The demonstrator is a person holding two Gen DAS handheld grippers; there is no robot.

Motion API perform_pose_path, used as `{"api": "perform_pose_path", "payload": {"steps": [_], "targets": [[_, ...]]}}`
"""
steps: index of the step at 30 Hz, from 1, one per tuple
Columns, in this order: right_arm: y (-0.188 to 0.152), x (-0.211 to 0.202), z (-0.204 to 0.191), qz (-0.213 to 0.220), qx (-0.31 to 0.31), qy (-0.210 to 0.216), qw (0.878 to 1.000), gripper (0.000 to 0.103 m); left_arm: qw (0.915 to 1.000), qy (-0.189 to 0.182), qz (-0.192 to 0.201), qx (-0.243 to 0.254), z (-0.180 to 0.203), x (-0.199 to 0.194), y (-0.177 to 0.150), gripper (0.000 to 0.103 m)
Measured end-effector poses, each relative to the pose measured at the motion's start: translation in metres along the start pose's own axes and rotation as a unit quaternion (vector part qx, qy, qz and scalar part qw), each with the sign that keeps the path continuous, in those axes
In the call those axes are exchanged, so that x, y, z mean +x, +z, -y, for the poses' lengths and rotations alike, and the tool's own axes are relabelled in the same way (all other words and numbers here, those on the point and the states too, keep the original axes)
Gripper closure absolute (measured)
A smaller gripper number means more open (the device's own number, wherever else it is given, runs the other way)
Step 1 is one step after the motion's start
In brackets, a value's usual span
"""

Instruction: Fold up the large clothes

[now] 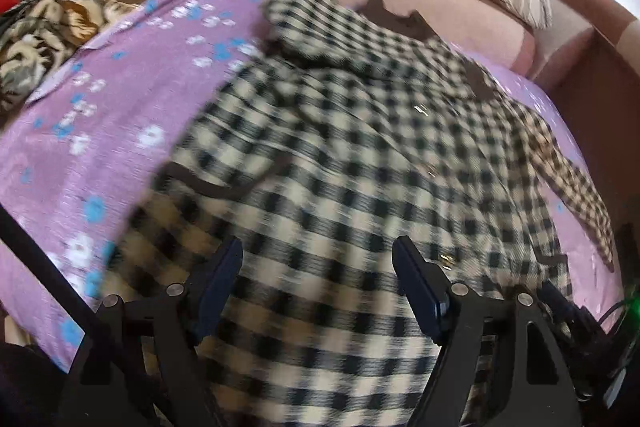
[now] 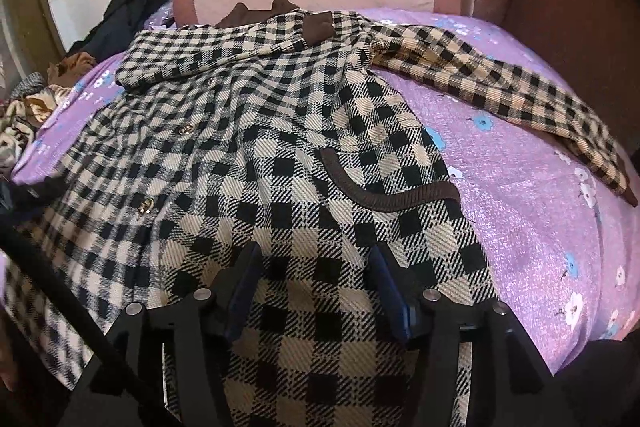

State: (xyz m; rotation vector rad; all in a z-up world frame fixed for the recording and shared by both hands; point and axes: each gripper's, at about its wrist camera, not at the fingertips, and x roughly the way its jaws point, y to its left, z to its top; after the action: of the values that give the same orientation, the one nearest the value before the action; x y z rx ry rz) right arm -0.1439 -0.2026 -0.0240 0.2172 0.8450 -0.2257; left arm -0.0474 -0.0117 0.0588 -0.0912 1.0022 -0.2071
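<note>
A checked coat (image 2: 280, 131) lies spread on a purple flowered sheet (image 2: 520, 195), 1 sleeve (image 2: 500, 91) stretched toward the right, the other folded across the chest. The left gripper (image 1: 318, 259) and right gripper (image 2: 316, 263) both hover over the coat's lower part, jaws apart, holding nothing.

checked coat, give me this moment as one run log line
checked coat: spread on purple sheet, one sleeve out | left hand-held gripper: open over coat | right hand-held gripper: open over coat | fold: not begun
</note>
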Motion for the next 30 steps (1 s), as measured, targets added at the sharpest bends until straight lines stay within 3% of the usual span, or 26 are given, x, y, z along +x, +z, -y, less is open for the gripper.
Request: {"api": "perform_pose_path", "payload": {"steps": [4, 7, 10, 13, 15, 21, 26, 27, 29, 30], "targets": [[0.010, -0.015, 0.030, 0.014, 0.052, 0.024, 0.998, 0.042, 0.9982, 0.020, 0.029, 0.048, 0.030, 0.014, -0.006, 0.027], [0.023, -0.033, 0.076, 0.039, 0.096, 0.003, 0.995, 0.042, 0.9941, 0.043, 0.046, 0.088, 0.040, 0.022, -0.011, 0.027], [0.032, -0.048, 0.142, 0.048, 0.168, -0.038, 0.984, 0.042, 0.9952, 0.036, 0.029, 0.087, 0.036, 0.035, -0.014, 0.027], [0.027, -0.057, 0.215, 0.045, 0.269, -0.057, 0.960, 0.042, 0.9941, 0.036, 0.040, 0.094, 0.032, 0.036, -0.013, 0.027], [0.015, -0.058, 0.259, 0.041, 0.342, -0.060, 0.937, 0.042, 0.9936, 0.037, 0.041, 0.099, 0.032, 0.037, -0.013, 0.027], [-0.005, -0.048, 0.319, 0.070, 0.470, -0.005, 0.880, 0.042, 0.9921, 0.043, 0.049, 0.107, 0.035, 0.039, -0.016, 0.023], [0.016, -0.035, 0.337, 0.085, 0.483, -0.004, 0.871, 0.042, 0.9913, 0.041, 0.056, 0.112, 0.035, 0.040, -0.017, 0.022], [0.020, -0.030, 0.340, 0.087, 0.491, 0.002, 0.867, 0.044, 0.9911, 0.040, 0.057, 0.113, 0.035, 0.040, -0.018, 0.021], [0.027, -0.022, 0.349, 0.087, 0.507, 0.016, 0.857, 0.068, 0.9907, 0.039, 0.060, 0.115, 0.035, 0.040, -0.019, 0.021], [0.029, -0.020, 0.353, 0.086, 0.509, 0.021, 0.856, 0.090, 0.9906, 0.039, 0.062, 0.116, 0.034, 0.040, -0.019, 0.020]]}}
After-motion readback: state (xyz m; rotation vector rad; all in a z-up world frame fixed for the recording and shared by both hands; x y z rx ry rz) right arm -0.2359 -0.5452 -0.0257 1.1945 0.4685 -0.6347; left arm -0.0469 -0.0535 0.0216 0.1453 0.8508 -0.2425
